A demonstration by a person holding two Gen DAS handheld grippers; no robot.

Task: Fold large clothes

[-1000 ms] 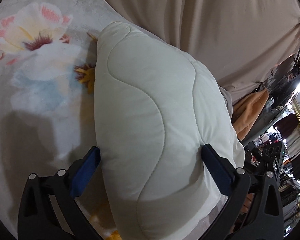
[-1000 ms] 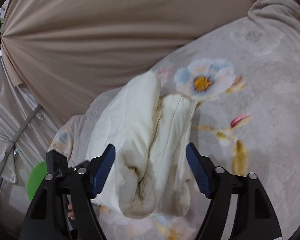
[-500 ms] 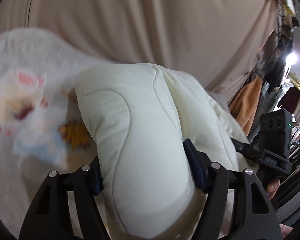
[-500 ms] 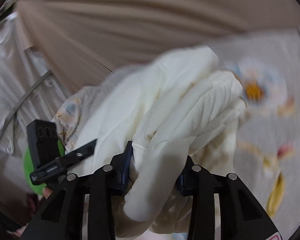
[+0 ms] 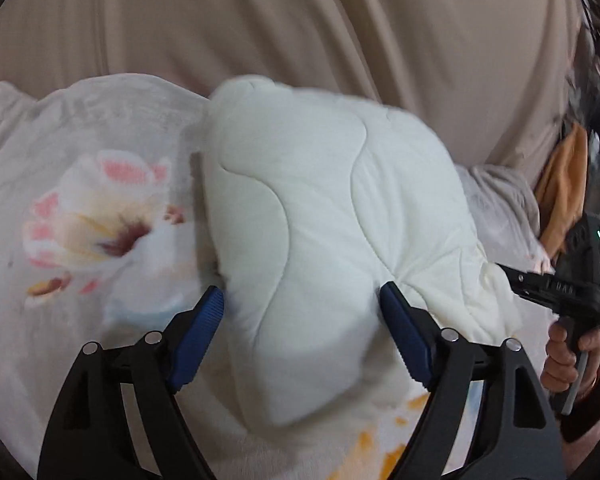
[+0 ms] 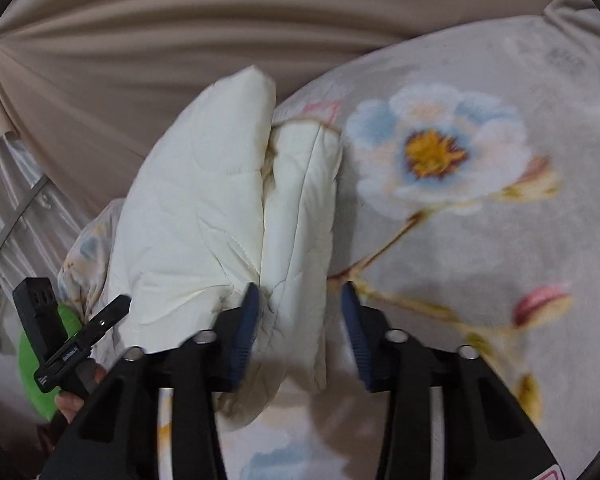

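A thick cream quilted garment [image 5: 324, 240] lies folded in a bulky bundle on a floral bedspread [image 5: 80, 216]. My left gripper [image 5: 302, 336] has its blue pads pressed into the sides of the bundle's near end. In the right wrist view the bundle [image 6: 228, 216] shows two stacked folds. My right gripper [image 6: 296, 332] is closed on the right-hand fold's near end. Each gripper shows in the other's view, held in a hand: the right one [image 5: 572, 284] and the left one [image 6: 60, 344].
A beige curtain [image 5: 300, 32] hangs behind the bed. An orange cloth [image 5: 564, 192] and room clutter sit at far right in the left wrist view. A green object [image 6: 40, 364] lies at lower left in the right wrist view. The bedspread [image 6: 480, 240] stretches right.
Both grippers closed onto the bundle from wide open, lifted it about half a second ago, and it now rests back on the bedspread, shifted. The right jaws are narrower than a second ago.
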